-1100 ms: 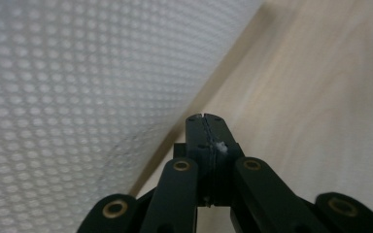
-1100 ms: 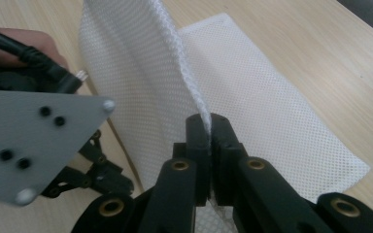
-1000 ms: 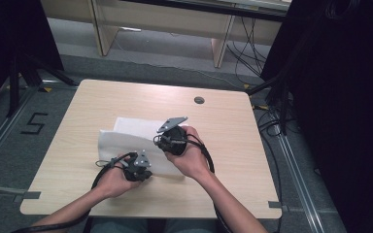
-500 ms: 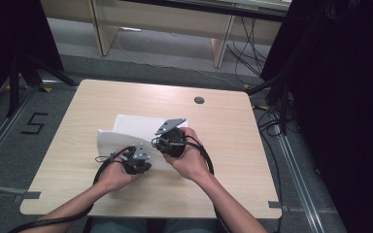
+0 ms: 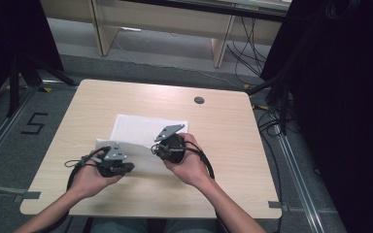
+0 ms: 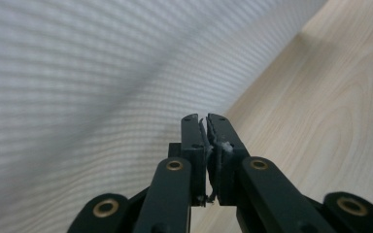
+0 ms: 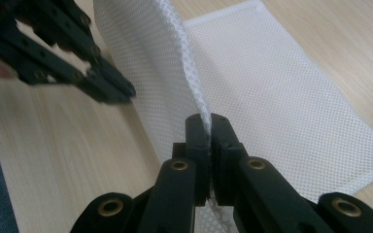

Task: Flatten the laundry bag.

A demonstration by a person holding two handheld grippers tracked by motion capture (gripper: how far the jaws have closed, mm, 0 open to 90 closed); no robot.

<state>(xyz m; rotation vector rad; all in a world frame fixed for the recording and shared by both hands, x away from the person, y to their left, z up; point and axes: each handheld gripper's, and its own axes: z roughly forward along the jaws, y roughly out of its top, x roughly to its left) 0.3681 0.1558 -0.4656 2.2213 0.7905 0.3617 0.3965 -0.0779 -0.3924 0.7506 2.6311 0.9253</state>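
Note:
A white mesh cloth (image 5: 141,128) lies on the wooden table (image 5: 223,126), its near edge lifted. My right gripper (image 7: 210,119) is shut on that raised edge, and the mesh (image 7: 272,82) rises out of its jaws; in the high view it (image 5: 155,149) sits at the cloth's near side. My left gripper (image 5: 128,167) is to its left. Its jaws (image 6: 207,119) have just been opening and show a thin gap with only bits of lint inside. The cloth (image 6: 77,73) is close beside them. In the right gripper view the left gripper (image 7: 121,92) ends right at the fold.
A round cable hole (image 5: 199,100) sits in the table's far right part. Wooden furniture legs (image 5: 221,46) stand beyond the far edge, and cables (image 5: 272,121) hang at the right. Both grippers' cables loop over the near table edge.
My left gripper has moved left, away from the right gripper, along the cloth's near edge. The right gripper has stayed put with the cloth in it.

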